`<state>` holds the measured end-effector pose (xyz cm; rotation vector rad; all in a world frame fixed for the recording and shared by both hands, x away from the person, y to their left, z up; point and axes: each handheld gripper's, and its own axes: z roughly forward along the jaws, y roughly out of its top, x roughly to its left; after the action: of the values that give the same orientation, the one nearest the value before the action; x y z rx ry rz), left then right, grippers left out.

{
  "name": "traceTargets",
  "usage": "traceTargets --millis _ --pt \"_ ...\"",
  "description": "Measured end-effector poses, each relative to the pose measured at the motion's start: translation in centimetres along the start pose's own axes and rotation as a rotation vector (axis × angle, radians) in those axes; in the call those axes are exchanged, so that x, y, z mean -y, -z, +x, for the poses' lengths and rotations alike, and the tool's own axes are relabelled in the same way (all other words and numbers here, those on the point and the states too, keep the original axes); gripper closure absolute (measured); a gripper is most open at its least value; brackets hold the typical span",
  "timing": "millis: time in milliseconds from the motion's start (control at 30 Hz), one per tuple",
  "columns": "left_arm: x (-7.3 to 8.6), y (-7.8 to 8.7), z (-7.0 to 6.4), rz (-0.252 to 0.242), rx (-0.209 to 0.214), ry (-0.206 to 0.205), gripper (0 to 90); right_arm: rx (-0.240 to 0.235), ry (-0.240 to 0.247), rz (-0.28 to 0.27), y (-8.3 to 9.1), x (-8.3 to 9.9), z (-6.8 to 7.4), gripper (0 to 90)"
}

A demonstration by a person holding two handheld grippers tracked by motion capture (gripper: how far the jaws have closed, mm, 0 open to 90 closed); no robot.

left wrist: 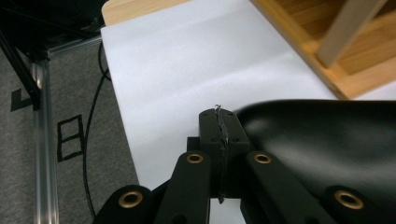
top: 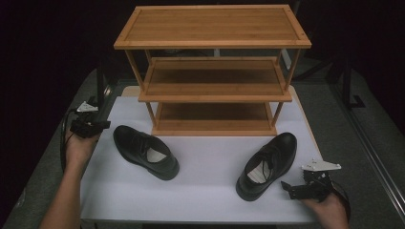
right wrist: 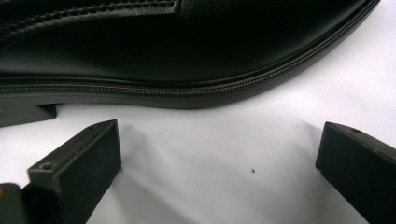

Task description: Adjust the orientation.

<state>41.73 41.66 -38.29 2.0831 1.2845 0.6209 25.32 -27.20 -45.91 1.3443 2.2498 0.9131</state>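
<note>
High view: three-tier wooden rack point(top: 212, 43) at the back of the white table top point(top: 205, 191). Left shoe point(top: 145, 151) and right shoe point(top: 267, 164) lie on the table in front of it, well apart. Left gripper point(top: 102, 125) sits at the table's left edge near left shoe's toe; right gripper point(top: 287, 187) just beside right shoe's heel.

Left gripper view: jaws pressed together, nothing between them; black shoe point(left wrist: 327, 135) just to their right.

Right gripper view: jaws spread wide over bare table, shoe's sole edge point(right wrist: 187, 88) just ahead.

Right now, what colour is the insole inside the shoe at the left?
The insole of the left black shoe is pale, whitish grey. It shows best in the high view.
</note>
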Motion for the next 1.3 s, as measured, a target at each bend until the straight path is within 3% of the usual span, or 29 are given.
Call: traceTargets --millis 233,533,667,867,1100,1300 --pt "0.8 -2.6 1.1 0.052 -0.007 0.031 90.0 -0.001 0.0 -0.001 0.0 0.0 0.0 0.0" --pt "1.4 -4.5 0.6 0.098 0.003 0.018 90.0 -0.002 -0.001 -0.002 0.0 0.0 0.0 0.0" --pt "1.6 -4.4 0.5 0.071 0.008 0.037 90.0 -0.002 -0.001 -0.001 0.0 0.0 0.0 0.0" --pt "1.6 -4.4 -0.8 0.064 0.042 0.009 90.0 -0.002 -0.002 -0.001 0.0 0.0 0.0 0.0" --pt "2.0 -3.9 -2.1 0.065 0.086 0.023 90.0 -0.002 -0.002 -0.001 0.0 0.0 0.0 0.0" --pt "2.3 -3.4 -3.1 0.066 0.099 0.015 90.0 -0.002 -0.002 -0.001 0.0 0.0 0.0 0.0"
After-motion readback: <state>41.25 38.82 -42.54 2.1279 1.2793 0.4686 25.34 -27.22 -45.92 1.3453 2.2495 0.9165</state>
